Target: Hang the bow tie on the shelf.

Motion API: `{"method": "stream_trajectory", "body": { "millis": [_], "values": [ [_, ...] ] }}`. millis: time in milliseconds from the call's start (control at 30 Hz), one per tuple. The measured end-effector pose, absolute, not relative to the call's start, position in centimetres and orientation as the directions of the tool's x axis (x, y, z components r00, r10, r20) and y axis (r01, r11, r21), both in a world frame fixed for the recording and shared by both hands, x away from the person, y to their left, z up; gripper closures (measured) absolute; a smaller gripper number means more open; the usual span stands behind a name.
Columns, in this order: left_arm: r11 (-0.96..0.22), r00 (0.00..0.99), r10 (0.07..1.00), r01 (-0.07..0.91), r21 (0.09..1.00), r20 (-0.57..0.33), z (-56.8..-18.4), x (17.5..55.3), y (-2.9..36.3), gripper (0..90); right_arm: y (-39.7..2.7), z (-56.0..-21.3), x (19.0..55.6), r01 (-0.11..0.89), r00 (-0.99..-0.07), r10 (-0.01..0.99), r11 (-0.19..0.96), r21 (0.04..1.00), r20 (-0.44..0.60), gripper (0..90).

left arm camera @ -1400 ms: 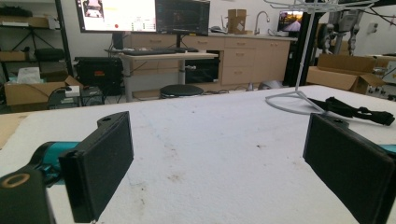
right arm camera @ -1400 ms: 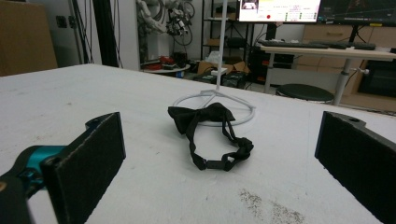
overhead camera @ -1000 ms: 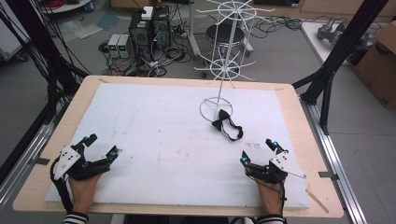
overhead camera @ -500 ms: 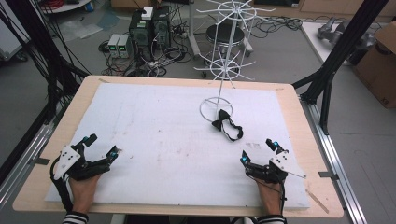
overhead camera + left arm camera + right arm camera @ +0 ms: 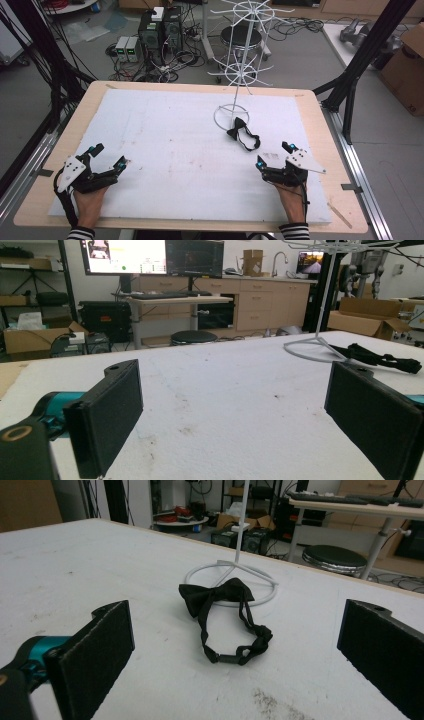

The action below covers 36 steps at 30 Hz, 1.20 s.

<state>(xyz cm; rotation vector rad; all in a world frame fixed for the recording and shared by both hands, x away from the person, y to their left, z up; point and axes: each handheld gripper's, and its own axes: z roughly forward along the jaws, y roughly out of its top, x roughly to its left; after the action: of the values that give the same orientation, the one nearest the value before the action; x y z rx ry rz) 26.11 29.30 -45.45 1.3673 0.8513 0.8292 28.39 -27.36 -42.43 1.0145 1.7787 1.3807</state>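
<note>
White foam mat (image 5: pixel 175 150) on table; black bow tie (image 5: pixel 243 134) touching wire rack (image 5: pixel 240 75) base ring. L gripper (image 5: pixel 107 159) & R gripper (image 5: pixel 275 154) near tie, both jaws apart, empty.

A black bow tie (image 5: pixel 242 134) lies beside a white wire rack (image 5: pixel 239 60).

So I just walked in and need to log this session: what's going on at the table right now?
A person sits at a white foam-covered table with a handheld two-jaw gripper in each hand. The left gripper and the right gripper both rest near the front edge, jaws open, holding nothing. A black fabric bow tie with its strap lies on the table, just ahead of the right gripper, its bow touching the ring base of a white wire display stand. Nothing is being handled yet.
</note>
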Motion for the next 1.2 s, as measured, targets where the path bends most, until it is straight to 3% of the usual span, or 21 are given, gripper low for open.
{"method": "stream_trajectory", "body": {
  "millis": [533, 1000, 1200],
  "values": [
    [0.036, 0.465, 0.885, -0.005, 0.999, -0.03, -45.5, 26.1, 29.3, 8.8, -26.2, -39.1, 33.4, 0.3, -0.596, 0.803, 0.216, 0.929, 0.005, 3.3],
    [0.046, 0.467, 0.883, -0.004, 0.999, -0.039, -45.5, 26.1, 29.4, 8.9, -24.7, -38.6, 38.6, 0.387, -0.605, 0.796, 0.322, 0.864, -0.026, 3.4],
    [0.05, 0.469, 0.882, -0.006, 0.999, -0.041, -45.5, 26.1, 29.4, 8.9, -24.4, -39.2, 40.3, 0.397, -0.584, 0.811, 0.302, 0.867, -0.016, 6.8]
  ]
}}
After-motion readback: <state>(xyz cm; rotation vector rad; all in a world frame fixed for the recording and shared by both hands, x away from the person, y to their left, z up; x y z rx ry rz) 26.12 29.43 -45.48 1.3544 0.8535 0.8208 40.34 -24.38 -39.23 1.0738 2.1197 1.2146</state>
